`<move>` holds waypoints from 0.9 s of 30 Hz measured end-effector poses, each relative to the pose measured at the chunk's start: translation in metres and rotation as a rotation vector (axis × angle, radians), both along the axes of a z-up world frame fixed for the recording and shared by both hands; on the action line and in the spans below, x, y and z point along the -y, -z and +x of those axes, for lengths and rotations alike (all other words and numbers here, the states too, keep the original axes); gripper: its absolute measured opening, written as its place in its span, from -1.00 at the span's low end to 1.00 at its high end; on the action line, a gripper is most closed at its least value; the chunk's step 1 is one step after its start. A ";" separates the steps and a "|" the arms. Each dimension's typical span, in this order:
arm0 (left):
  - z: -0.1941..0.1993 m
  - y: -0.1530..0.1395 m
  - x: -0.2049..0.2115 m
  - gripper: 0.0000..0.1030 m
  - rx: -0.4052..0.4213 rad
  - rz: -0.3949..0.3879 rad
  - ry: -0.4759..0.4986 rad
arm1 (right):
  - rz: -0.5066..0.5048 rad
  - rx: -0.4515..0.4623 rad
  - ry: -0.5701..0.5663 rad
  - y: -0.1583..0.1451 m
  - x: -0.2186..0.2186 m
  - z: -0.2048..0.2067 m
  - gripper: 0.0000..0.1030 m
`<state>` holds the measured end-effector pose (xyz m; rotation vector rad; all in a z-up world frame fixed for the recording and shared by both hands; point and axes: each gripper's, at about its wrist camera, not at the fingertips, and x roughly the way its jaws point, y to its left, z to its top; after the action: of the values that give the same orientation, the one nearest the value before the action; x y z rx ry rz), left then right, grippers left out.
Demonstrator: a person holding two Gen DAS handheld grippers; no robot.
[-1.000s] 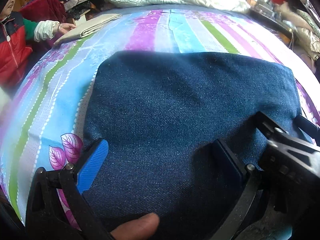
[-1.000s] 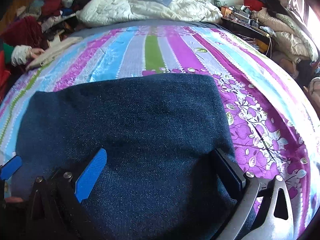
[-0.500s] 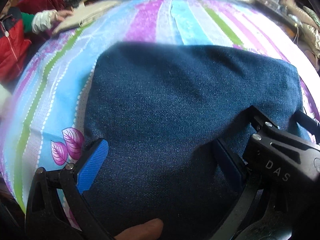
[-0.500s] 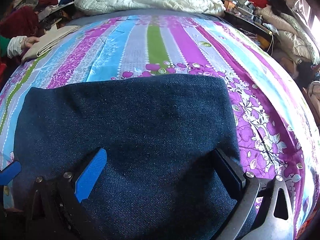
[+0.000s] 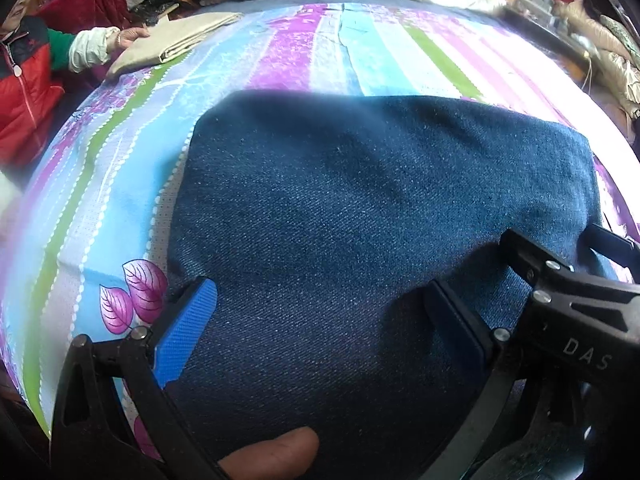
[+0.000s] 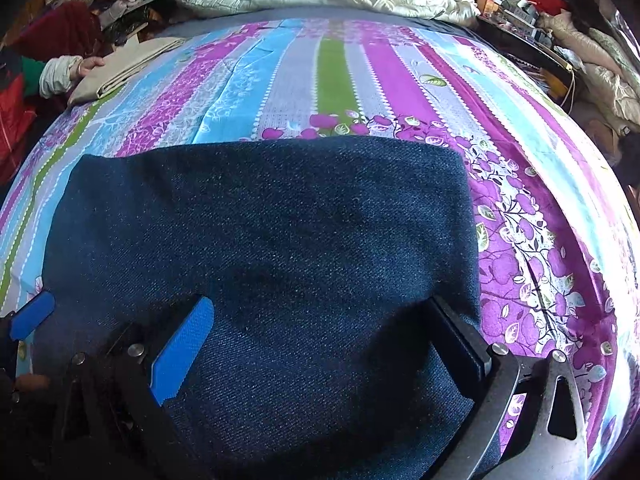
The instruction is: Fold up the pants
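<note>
Nearly done: folded denim pants (image 6: pixel 272 248) lie on the striped bedsheet (image 6: pixel 332 76).
Both grippers, left gripper (image 5: pixel 320 316) and right gripper (image 6: pixel 324 324), hover spread, holding nothing; pressing evenly should flatten the fold.

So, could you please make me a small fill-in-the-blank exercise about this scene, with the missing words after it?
1. The dark blue denim pants lie folded on a bedsheet patterned with coloured ____.
2. Both the left tool and the right tool have their fingers spread ____ over the denim.
3. At the far left edge of the bed, a person's hand rests on a folded ____ cloth.

Missing words: stripes; open; beige
</note>
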<state>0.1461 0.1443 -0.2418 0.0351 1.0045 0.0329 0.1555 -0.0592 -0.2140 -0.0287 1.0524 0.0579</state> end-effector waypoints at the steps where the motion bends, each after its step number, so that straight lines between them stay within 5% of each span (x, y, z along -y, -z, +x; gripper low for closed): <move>1: -0.001 0.000 -0.001 1.00 0.008 -0.006 0.000 | 0.006 0.005 -0.010 -0.001 -0.001 -0.001 1.00; 8: -0.003 -0.017 -0.009 0.98 -0.011 -0.022 0.011 | 0.032 0.097 -0.119 -0.032 -0.005 -0.015 1.00; 13: -0.033 -0.080 -0.028 0.98 0.149 0.005 -0.081 | 0.051 0.269 -0.154 -0.108 0.001 -0.055 1.00; 18: -0.091 -0.163 -0.051 1.00 0.400 0.045 -0.172 | -0.071 0.421 -0.070 -0.192 0.011 -0.126 1.00; 21: -0.115 -0.183 -0.068 1.00 0.448 -0.034 -0.170 | 0.005 0.316 -0.087 -0.193 0.019 -0.143 1.00; 23: -0.117 -0.176 -0.087 1.00 0.337 -0.144 -0.141 | 0.018 0.267 -0.096 -0.184 0.023 -0.154 1.00; 27: -0.131 -0.174 -0.078 1.00 0.302 0.060 -0.175 | 0.057 0.180 -0.099 -0.165 0.027 -0.177 1.00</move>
<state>0.0153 0.2221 -0.0677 -0.0035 0.7024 0.2219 -0.0216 -0.0858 -0.0487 -0.0341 0.8681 0.1720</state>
